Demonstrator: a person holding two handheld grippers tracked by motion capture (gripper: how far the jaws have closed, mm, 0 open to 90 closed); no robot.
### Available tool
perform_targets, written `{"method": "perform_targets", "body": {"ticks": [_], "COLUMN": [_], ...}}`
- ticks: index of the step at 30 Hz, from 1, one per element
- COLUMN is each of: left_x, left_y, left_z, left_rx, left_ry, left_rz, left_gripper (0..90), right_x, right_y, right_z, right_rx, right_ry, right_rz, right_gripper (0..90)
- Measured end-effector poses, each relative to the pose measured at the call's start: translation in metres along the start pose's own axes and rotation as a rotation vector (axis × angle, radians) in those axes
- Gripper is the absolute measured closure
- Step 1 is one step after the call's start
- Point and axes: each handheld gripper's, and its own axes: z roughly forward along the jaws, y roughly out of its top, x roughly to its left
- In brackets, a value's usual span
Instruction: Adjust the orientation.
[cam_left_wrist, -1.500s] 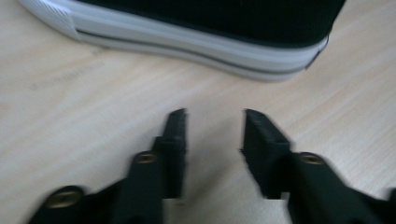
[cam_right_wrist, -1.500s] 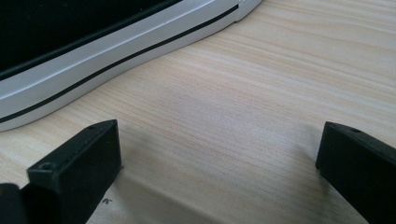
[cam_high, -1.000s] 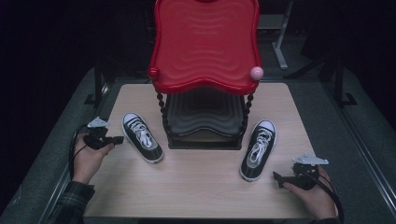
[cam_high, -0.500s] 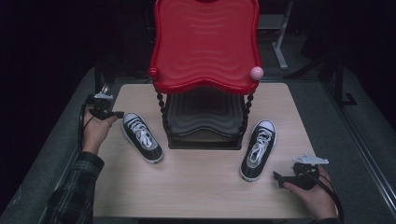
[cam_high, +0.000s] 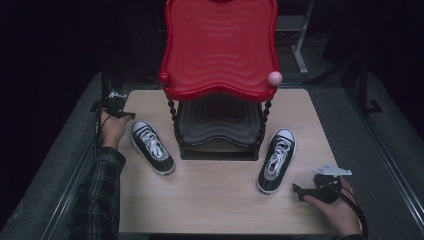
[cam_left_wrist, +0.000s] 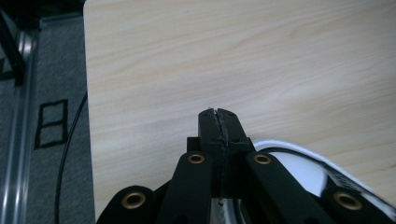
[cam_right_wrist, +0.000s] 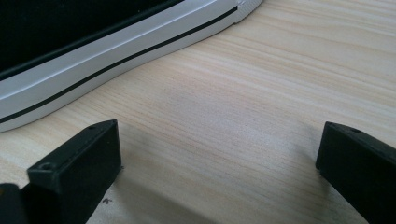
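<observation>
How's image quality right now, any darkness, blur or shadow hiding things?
High view: table lit, surroundings nearly black, lower rack shelf in shadow. Left gripper view: sharp wood grain, shoe behind the jaws soft. Right gripper view: close jaws slightly blurred, shoe sole clear.

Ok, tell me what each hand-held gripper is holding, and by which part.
Nothing. The left hand-held gripper is shut on nothing near one shoe; the right hand-held gripper is open over the table.

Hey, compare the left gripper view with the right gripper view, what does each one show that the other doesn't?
Left gripper view alone: the left gripper with its jaws pressed together and empty, the table's edge, grey floor and a black cable beside it. Right gripper view alone: the right gripper with its jaws wide apart, and the long white sidewall of a sneaker with a black stripe. Both share the wooden table and part of a sneaker's white sole.
</observation>
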Motion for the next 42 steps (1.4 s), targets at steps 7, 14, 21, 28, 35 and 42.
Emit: {"method": "perform_targets", "body": {"ticks": [7,14,21,28,35,42], "left_x": [-0.004,-0.007,-0.014,-0.040,-0.069,-0.085], "left_y": [-0.003,-0.004,-0.013,-0.018,-0.029,-0.045], "left_z": [0.008,0.005,0.000,-0.001,-0.011,-0.027], "left_rx": [0.020,0.037,0.012,0.005,0.017,0.035], "left_ry": [0.003,0.000,-0.063,-0.169,-0.206,-0.228], "left_rz": [-0.009,0.019,0.033,0.081,0.122,0.156], "left_gripper": [90.0,90.0,90.0,90.0,90.0,90.0], "right_x": [0.000,0.000,0.000,0.000,0.000,0.000], "right_y": [0.000,0.000,0.001,0.002,0.002,0.002], "right_z": [0.000,0.000,0.001,0.002,0.002,0.002], "right_rx": [0.000,0.000,0.001,0.002,0.001,0.001], "right_ry": [0.000,0.000,-0.002,-0.004,-0.004,-0.004], "right_rz": [0.000,0.001,0.002,0.001,0.001,0.001], "right_gripper": [0.0,0.0,0.0,0.0,0.0,0.0]}}
